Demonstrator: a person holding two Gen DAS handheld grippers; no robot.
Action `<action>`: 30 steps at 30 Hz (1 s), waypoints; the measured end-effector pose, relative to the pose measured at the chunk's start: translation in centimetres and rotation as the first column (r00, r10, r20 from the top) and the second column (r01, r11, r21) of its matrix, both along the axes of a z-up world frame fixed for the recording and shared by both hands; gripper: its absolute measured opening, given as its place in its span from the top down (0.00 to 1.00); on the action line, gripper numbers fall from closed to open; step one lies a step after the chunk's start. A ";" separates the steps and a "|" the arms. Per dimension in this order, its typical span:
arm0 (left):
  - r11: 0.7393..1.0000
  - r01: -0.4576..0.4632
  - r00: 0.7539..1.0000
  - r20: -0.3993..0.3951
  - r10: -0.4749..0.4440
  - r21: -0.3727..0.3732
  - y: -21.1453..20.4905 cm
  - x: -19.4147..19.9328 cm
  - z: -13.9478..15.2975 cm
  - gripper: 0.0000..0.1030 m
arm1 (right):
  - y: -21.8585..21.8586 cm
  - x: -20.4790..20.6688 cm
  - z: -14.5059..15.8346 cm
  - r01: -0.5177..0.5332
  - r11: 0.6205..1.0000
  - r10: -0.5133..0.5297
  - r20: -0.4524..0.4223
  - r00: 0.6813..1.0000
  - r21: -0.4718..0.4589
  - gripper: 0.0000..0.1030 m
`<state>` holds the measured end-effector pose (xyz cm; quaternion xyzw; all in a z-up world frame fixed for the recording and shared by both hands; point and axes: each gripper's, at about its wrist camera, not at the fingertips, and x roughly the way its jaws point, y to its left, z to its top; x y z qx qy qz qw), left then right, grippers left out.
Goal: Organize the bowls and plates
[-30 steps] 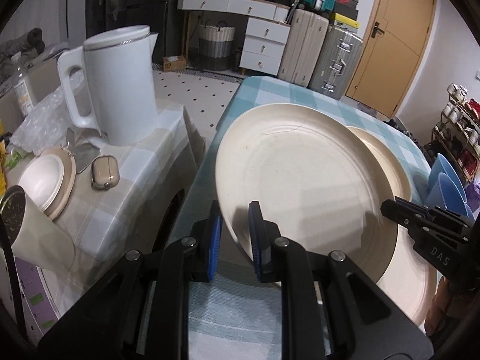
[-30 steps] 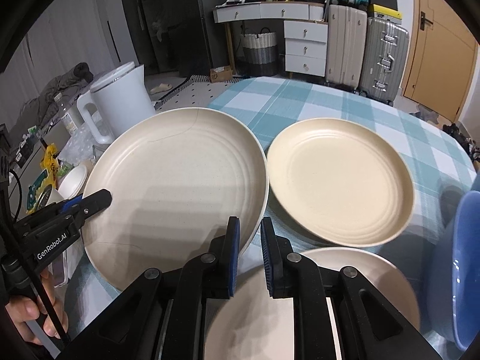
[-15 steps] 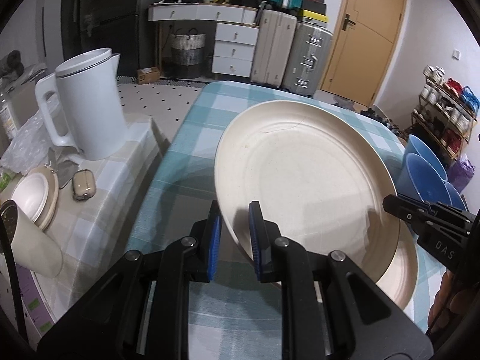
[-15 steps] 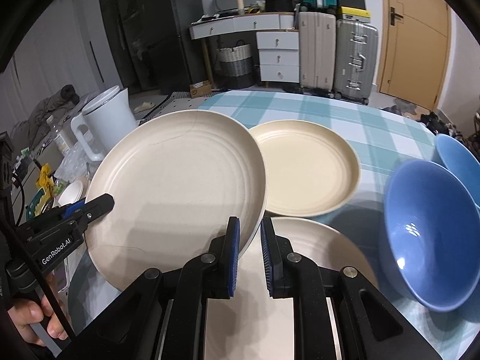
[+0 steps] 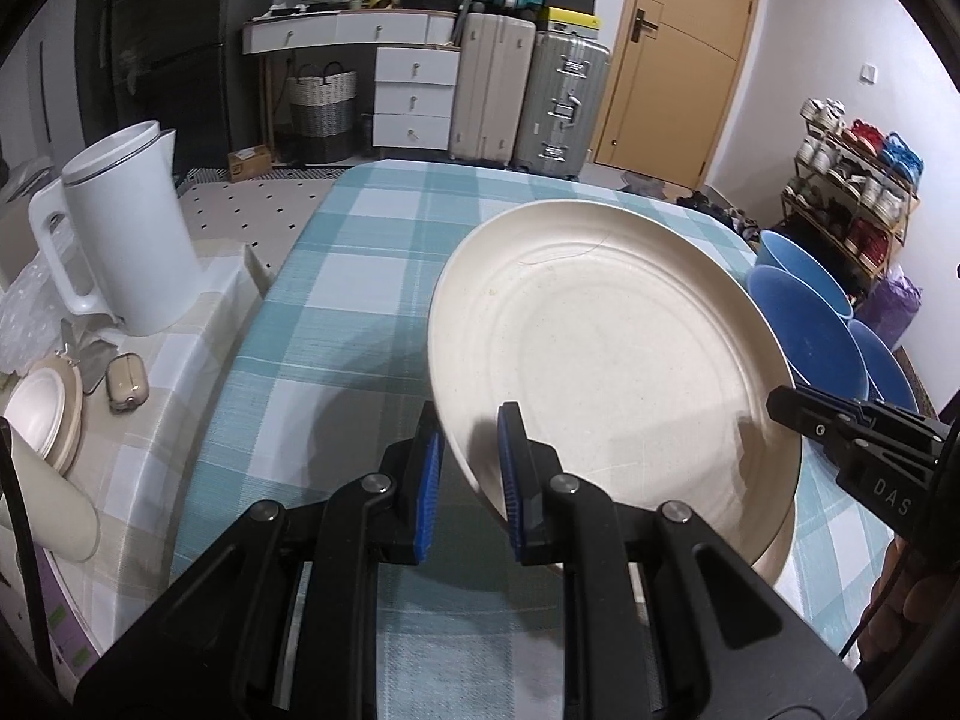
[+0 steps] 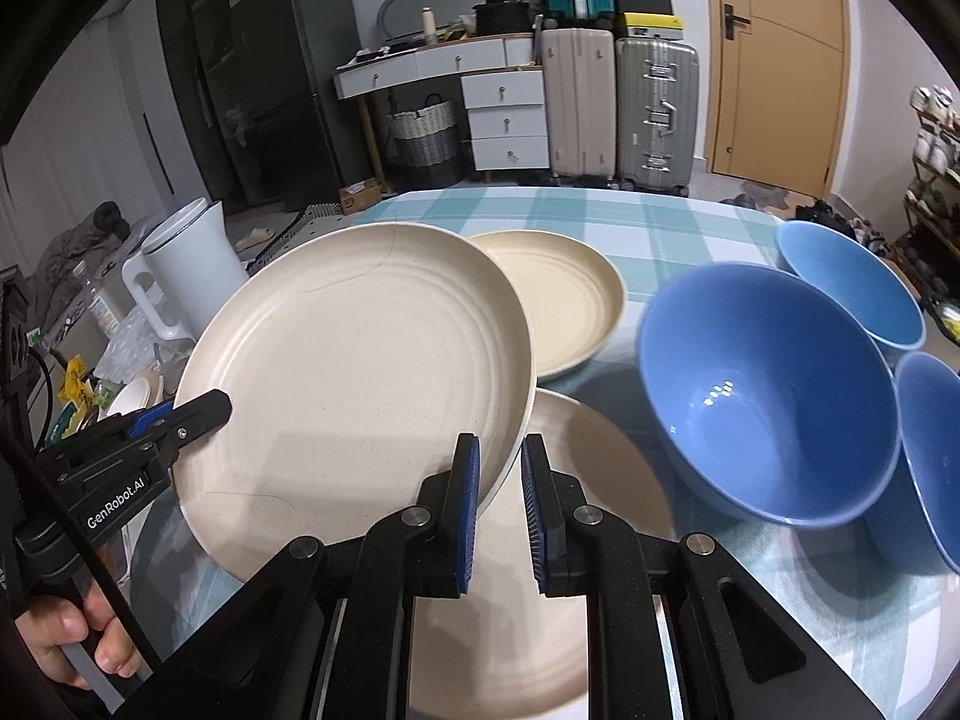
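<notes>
1. Left wrist view: the left gripper (image 5: 469,468) has its blue pads closed on the near left rim of a large cream plate (image 5: 606,360), one pad under the rim and one over it.
2. The plate is tilted and lifted clear of the teal checked tablecloth (image 5: 360,300); the edge of another cream plate (image 5: 780,558) shows beneath its lower right side.
3. The right gripper (image 5: 780,405) reaches in from the right and its tip meets the plate's far rim. Blue bowls (image 5: 804,312) sit just behind the plate.
4. A white kettle (image 5: 120,228) stands on the side table, well apart from the plate.
5. Right wrist view: the right gripper (image 6: 500,480) is clamped on the lower right rim of the lifted plate (image 6: 354,372), the rim pinched between its pads.
6. The left gripper (image 6: 198,411) grips the opposite rim, with a hand (image 6: 72,642) on its handle.
7. Below lies a second cream plate (image 6: 594,468), a third (image 6: 564,300) rests further back, partly hidden by the lifted one.
8. Three blue bowls (image 6: 768,396) stand to the right on the cloth.
</notes>
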<state>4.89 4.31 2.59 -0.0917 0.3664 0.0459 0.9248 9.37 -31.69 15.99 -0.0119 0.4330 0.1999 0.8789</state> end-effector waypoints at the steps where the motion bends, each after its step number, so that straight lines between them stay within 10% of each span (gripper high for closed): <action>1: 1.000 0.007 1.000 0.000 -0.007 0.004 -0.4 -0.1 0.0 0.85 | -0.3 -0.3 0.0 0.005 1.000 -0.005 0.000 1.000 0.000 0.86; 30: 0.987 0.137 0.987 -0.093 -0.129 0.083 -4.9 0.9 -2.8 0.85 | -3.8 -3.7 -3.1 0.113 0.993 -0.115 -0.071 0.991 -0.028 0.85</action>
